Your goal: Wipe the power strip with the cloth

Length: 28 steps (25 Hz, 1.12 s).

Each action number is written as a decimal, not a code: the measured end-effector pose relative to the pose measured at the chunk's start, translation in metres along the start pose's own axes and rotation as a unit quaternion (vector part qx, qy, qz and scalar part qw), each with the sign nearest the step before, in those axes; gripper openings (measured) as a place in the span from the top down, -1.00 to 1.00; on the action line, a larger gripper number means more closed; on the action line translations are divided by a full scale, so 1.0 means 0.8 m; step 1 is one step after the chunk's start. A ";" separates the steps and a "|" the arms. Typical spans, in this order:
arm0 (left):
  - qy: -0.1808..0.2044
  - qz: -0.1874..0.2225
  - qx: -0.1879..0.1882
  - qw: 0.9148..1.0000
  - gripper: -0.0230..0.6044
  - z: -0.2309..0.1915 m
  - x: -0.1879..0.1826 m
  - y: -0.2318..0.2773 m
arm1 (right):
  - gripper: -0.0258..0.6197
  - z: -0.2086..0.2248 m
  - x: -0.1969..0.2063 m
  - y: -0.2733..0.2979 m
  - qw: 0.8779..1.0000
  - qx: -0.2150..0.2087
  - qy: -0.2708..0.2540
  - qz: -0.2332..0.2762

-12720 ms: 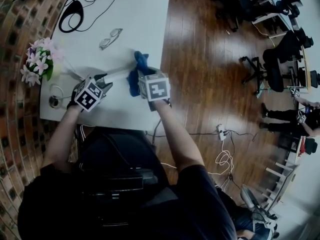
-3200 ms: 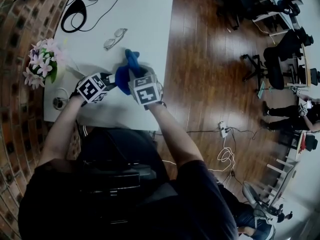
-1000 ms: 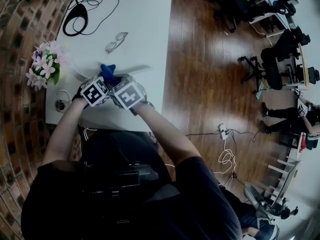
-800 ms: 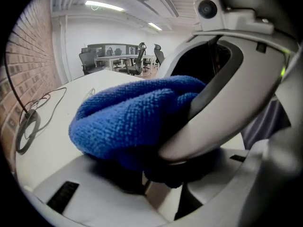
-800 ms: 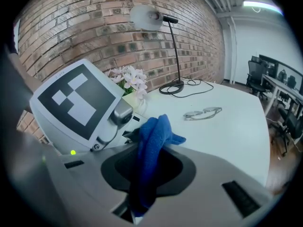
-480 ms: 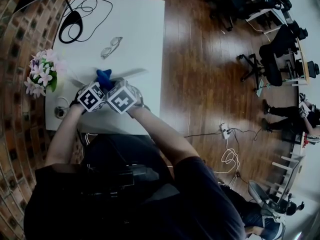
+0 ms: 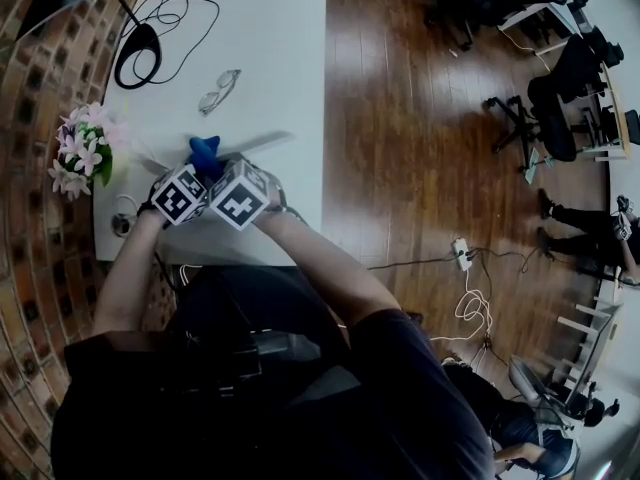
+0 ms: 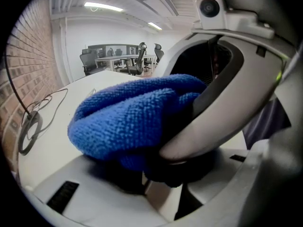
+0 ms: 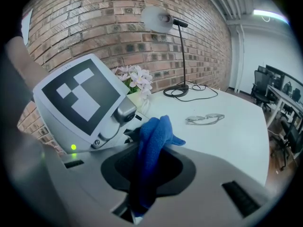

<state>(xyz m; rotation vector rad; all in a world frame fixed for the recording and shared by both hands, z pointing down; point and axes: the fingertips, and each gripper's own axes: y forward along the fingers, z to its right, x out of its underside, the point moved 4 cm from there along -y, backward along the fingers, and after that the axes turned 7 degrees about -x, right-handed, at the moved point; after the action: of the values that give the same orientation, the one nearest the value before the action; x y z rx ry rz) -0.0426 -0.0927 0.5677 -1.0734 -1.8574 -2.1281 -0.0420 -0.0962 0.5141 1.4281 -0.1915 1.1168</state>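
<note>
Power strip [image 7: 262, 142]: lies crosswise on tabletop [image 7: 275, 48], free length running rightward. Left hand-held gripper [image 8: 158, 193]: apparently clamping its end. Right hand-held gripper [image 9: 139, 200]: alongside, pinching cloth [image 9: 154, 136].

Open passage is offered along the bare right side of the table [image 7: 295, 58]. The left is blocked by flowers [image 7: 82, 153]; farther off, glasses [image 7: 218, 90], a lamp base [image 7: 152, 36] and its cable [image 7: 190, 13] are met. The middle is crossed by the power strip [image 7: 265, 141], with the cloth [image 7: 205, 151] bunched at its left end.
</note>
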 end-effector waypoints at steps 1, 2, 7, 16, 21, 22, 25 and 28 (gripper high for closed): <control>0.003 -0.001 -0.003 1.000 0.36 -0.002 0.003 0.002 | 0.72 0.000 -0.001 -0.001 1.000 -0.001 0.001 0.003; 0.006 -0.002 -0.005 1.000 0.36 -0.004 0.007 0.004 | 0.72 -0.001 -0.001 -0.001 1.000 -0.002 0.003 0.006; 0.012 -0.004 -0.012 1.000 0.36 -0.010 0.017 0.014 | 0.72 0.002 0.005 -0.001 1.000 -0.005 0.016 0.019; 0.011 -0.002 -0.010 1.000 0.36 -0.007 0.012 0.009 | 0.72 0.002 0.004 -0.004 0.999 -0.008 0.021 0.035; 0.009 -0.003 -0.008 1.000 0.36 -0.008 0.011 0.009 | 0.72 0.007 0.005 -0.007 0.999 -0.005 0.028 0.038; 0.008 -0.003 -0.008 1.000 0.36 -0.007 0.010 0.009 | 0.72 0.008 0.004 -0.008 0.999 -0.005 0.030 0.038; 0.006 0.001 -0.008 1.000 0.36 -0.006 0.008 0.007 | 0.72 0.010 0.005 -0.009 0.999 -0.002 0.030 0.039; 0.007 0.000 -0.008 1.000 0.36 -0.007 0.009 0.007 | 0.72 0.013 0.006 -0.010 0.999 0.004 0.033 0.043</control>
<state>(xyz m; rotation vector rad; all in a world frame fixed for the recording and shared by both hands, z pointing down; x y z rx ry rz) -0.0475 -0.0967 0.5767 -1.0588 -1.8361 -2.1489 -0.0287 -0.1007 0.5147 1.3981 -0.2032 1.2350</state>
